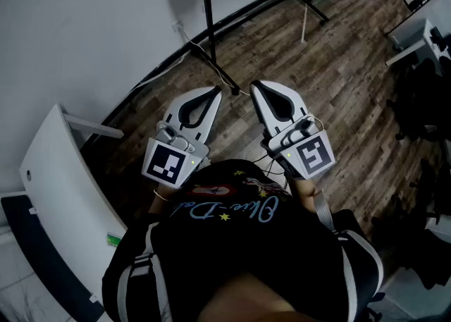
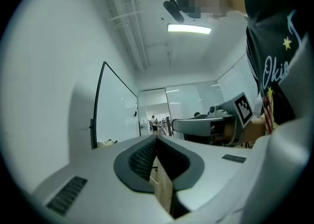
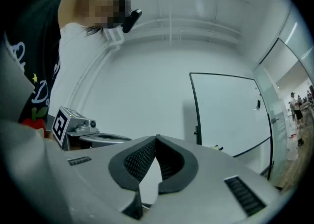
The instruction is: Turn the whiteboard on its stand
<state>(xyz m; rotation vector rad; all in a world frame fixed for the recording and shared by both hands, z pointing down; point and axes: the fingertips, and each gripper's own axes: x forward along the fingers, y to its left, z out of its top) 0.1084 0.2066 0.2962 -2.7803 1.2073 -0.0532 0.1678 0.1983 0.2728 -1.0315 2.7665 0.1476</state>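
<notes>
The whiteboard (image 3: 226, 115) stands upright in its black frame against the pale wall, some way ahead of both grippers; it also shows in the left gripper view as the whiteboard (image 2: 117, 108). From above I see only its black stand (image 1: 208, 25) and feet on the wood floor. My left gripper (image 1: 215, 91) and right gripper (image 1: 255, 85) are held side by side in front of the person's chest, pointing toward the stand and well short of it. The left gripper (image 2: 157, 137) has its jaws closed together with nothing between them. The right gripper (image 3: 156, 138) is likewise shut and empty.
A white panel (image 1: 63, 194) leans at the left near the wall. A cable (image 1: 162, 67) runs along the baseboard. Dark furniture and equipment (image 1: 423, 109) crowd the right side. Glass partitions (image 2: 196, 100) lie beyond the board.
</notes>
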